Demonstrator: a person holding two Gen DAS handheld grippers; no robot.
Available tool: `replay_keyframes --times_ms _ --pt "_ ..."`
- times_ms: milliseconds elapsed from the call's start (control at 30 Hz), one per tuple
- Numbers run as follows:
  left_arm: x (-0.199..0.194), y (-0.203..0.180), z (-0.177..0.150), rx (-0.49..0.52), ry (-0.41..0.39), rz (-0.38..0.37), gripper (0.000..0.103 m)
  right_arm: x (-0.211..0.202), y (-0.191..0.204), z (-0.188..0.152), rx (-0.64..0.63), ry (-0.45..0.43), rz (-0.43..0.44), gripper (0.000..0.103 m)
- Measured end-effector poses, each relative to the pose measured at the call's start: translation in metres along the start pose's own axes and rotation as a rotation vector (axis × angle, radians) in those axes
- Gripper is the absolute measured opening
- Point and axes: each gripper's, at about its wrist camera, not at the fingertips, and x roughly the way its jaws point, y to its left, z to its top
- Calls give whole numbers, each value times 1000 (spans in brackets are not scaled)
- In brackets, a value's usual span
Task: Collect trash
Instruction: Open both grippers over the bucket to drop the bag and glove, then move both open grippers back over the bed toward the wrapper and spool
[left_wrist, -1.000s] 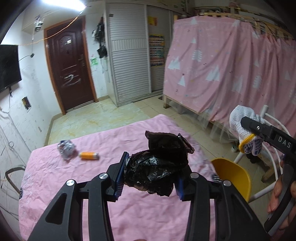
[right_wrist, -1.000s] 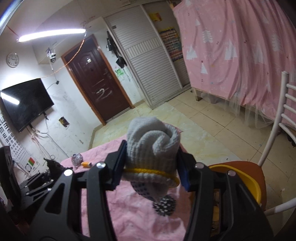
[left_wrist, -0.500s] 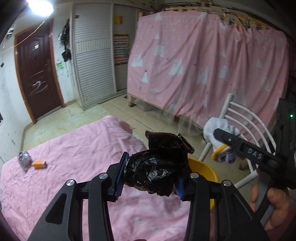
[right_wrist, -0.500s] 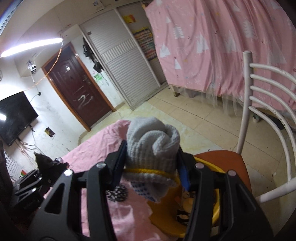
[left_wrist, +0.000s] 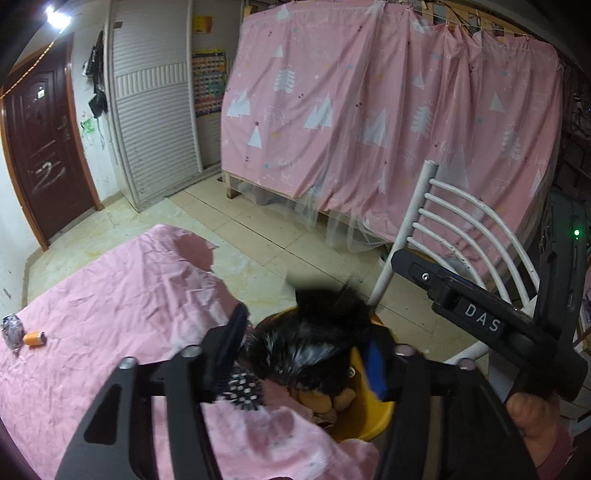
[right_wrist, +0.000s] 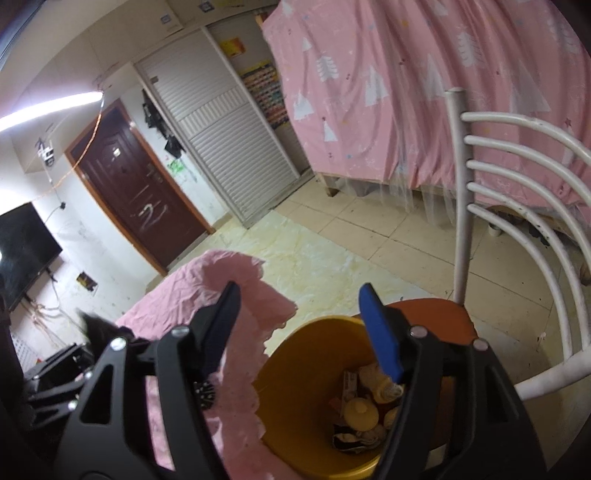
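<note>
**Mei:** Pink cloth covers the worktop (left_wrist: 122, 295), and a yellow bin (right_wrist: 306, 373) sits on the orange chair seat (right_wrist: 436, 314) just off its edge. Both tools are over that bin?

**Jun:** Yes. The left tool (left_wrist: 303, 354) has its jaws opening, with the black plastic bag (left_wrist: 314, 347) blurred between them and right above the bin's mouth. As far as I can judge, the pads no longer press on it; it looks to be dropping free.

**Mei:** And the right tool (right_wrist: 299, 325)?

**Jun:** Its jaws are opening too, and nothing is between them. It points down into the bin, where bottles and scraps (right_wrist: 365, 410) lie at the bottom.

**Mei:** How should this drop be done well?

**Jun:** Hold the left tool centred over the opening until the bag clears the pads. It's light and crinkly, so it could cling to a pad or catch the rim and slide onto the cloth.

**Mei:** Anything left on the worktop?

**Jun:** A silver wrapper (left_wrist: 12, 329) and a small orange tube (left_wrist: 34, 338) at the far left edge, well apart from both tools. A spiky black brush (left_wrist: 242, 391) lies just beside the bin.
</note>
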Motion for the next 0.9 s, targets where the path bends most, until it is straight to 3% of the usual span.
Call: replay_keyframes --times_ms 67,367,633,900 --pt "2 -3 1 2 2 -16 69 -4 -5 2 13 -10 -10 64" --pt "-2 11 2 -41 -4 -18 71 -3 1 4 0 -15 -26 64" --pt "-21 51 2 -106 -33 24 71 12 42 2 -66 13 8 64" --pt "-44 117 -3 -179 -62 111 72 38 106 -9 -161 65 63 68"
